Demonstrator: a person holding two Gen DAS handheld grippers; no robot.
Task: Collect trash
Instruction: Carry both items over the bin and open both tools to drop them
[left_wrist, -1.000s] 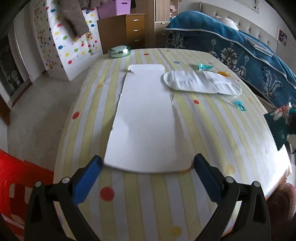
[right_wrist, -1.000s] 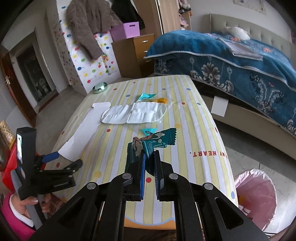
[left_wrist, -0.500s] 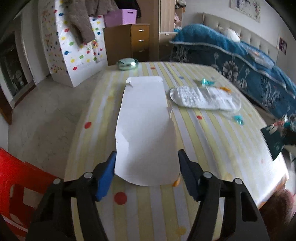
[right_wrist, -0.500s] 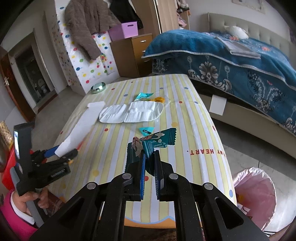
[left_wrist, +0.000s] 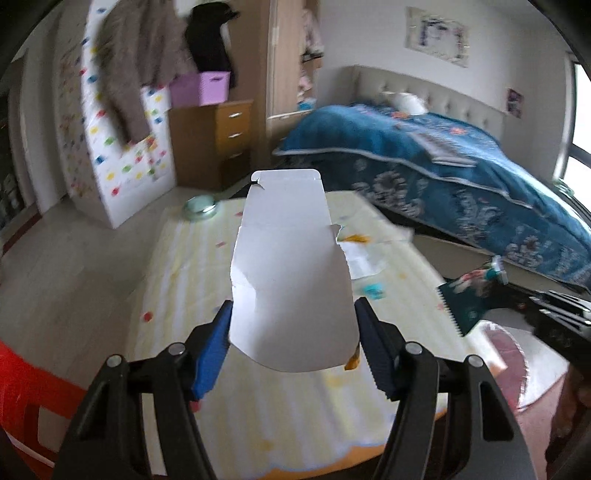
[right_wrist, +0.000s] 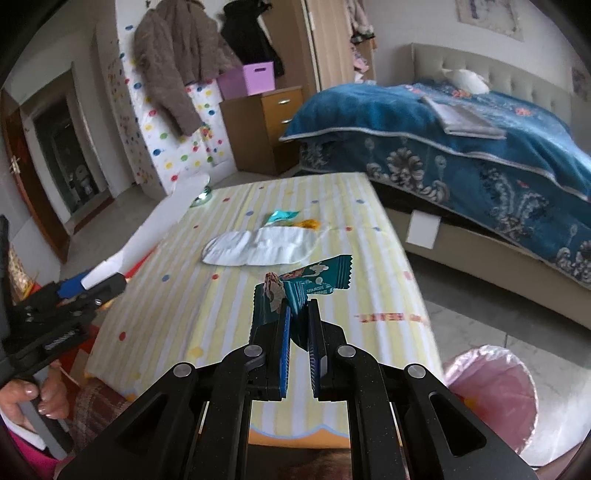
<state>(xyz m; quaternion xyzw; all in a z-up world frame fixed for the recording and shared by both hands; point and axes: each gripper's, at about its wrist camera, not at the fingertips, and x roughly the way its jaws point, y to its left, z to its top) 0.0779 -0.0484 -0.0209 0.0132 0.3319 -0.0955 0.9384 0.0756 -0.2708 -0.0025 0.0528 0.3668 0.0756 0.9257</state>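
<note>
Left gripper is clamped across the flattened white carton, which is held up off the striped counter. The snack wrapper is pinched in the nearly closed right gripper, just above the counter's near edge. So two pieces are picked up, but neither is binned yet; the pink-lined bin sits on the floor off the near right corner. Still left mid-counter: the white pad, a teal scrap, an orange bit.
</note>
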